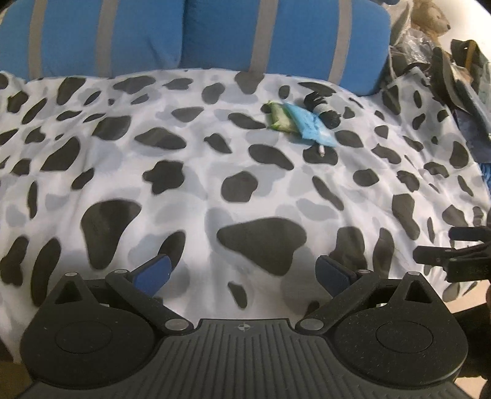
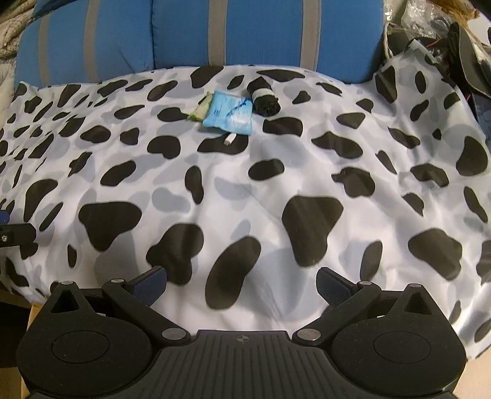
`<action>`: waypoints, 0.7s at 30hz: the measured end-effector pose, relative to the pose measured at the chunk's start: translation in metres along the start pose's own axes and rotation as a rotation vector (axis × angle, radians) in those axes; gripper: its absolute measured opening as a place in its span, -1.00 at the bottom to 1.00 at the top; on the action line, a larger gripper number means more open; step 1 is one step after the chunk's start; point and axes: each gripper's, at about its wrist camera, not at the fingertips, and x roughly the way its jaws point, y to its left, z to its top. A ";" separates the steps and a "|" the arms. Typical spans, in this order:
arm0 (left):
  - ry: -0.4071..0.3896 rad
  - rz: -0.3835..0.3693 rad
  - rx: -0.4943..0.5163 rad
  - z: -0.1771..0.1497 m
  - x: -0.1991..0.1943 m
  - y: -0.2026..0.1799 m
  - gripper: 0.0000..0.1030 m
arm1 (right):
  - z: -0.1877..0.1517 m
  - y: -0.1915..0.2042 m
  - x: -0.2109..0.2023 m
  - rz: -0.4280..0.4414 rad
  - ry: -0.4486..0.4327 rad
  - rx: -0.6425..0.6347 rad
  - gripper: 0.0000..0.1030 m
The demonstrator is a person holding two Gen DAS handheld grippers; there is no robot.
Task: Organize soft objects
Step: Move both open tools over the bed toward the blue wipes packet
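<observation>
A cow-print duvet (image 1: pixel 196 190) (image 2: pixel 276 172) covers the bed. Two blue pillows with grey stripes (image 1: pixel 214 33) (image 2: pixel 196 33) lean at its head. Far ahead lie a light blue soft packet (image 1: pixel 310 124) (image 2: pixel 230 113), a green packet (image 1: pixel 280 116) (image 2: pixel 202 109) beside it, and a rolled black bundle with a white band (image 1: pixel 325 110) (image 2: pixel 265 96). My left gripper (image 1: pixel 244 270) hovers open over the duvet's near edge, holding nothing. Likewise open and empty, my right gripper (image 2: pixel 241 285) hangs over the near edge. The right gripper's side (image 1: pixel 454 254) shows at the left wrist view's right edge.
A small white plug (image 1: pixel 321 150) (image 2: pixel 229 139) lies just in front of the blue packet. A heap of dark bags and clutter (image 1: pixel 454 70) (image 2: pixel 445 36) sits at the right of the bed, with a plush toy (image 1: pixel 429 18) on top. Pale floor (image 1: pixel 469 380) shows at the lower right.
</observation>
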 end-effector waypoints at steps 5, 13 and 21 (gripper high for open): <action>-0.038 0.010 0.068 0.012 0.012 -0.005 0.99 | 0.015 -0.003 0.010 0.014 -0.026 0.005 1.00; -0.070 0.038 0.106 0.026 0.030 -0.008 0.99 | 0.039 -0.005 0.031 0.021 -0.066 -0.013 1.00; -0.087 0.002 0.169 0.038 0.040 -0.020 0.99 | 0.061 -0.007 0.054 0.050 -0.088 -0.025 1.00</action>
